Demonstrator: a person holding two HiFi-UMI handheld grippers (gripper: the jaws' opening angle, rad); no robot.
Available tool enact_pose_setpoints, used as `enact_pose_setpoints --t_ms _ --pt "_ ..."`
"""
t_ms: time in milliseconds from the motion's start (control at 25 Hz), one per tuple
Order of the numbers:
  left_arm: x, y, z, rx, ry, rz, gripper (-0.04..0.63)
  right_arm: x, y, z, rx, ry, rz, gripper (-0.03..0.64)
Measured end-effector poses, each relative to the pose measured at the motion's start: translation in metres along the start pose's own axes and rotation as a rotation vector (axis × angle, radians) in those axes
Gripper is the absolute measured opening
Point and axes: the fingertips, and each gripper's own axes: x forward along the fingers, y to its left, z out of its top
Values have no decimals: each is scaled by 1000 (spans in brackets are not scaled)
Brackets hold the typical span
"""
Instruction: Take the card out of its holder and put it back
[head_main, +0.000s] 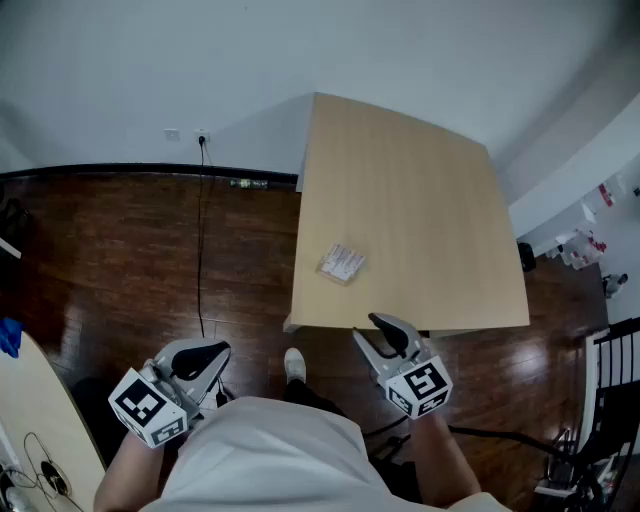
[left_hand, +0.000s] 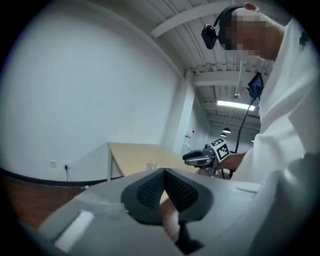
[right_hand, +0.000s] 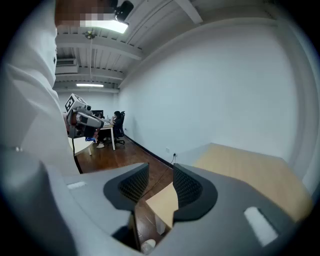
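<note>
A small white card in its holder (head_main: 342, 263) lies flat on the light wooden table (head_main: 420, 190), near the front left edge; in the left gripper view the card in its holder (left_hand: 151, 166) shows small on the table (left_hand: 131, 152). My left gripper (head_main: 204, 357) hangs over the floor left of the table, its pads (left_hand: 151, 189) meeting at the tips, nothing between them. My right gripper (head_main: 384, 326) hovers just off the table's front edge, its jaws apart and empty (right_hand: 161, 174). Neither gripper touches the card.
Dark wooden floor surrounds the table. A black cable (head_main: 200, 240) runs down from a wall socket (head_main: 202, 137). The corner of another table (head_main: 30, 400) sits at the lower left. My shoe (head_main: 294, 365) stands by the table's front edge. Distant desks and chairs (right_hand: 116, 131) show in the right gripper view.
</note>
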Motion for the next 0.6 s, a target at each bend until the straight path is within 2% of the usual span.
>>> enact_pose_setpoints --t_ms 320,600 --pt "76 14 40 -28 -42 -6 2 57 -110 -5 -67 48 89 156" --pt "115 20 51 -39 -6 34 2 109 -148 -35 -84 121 214 156"
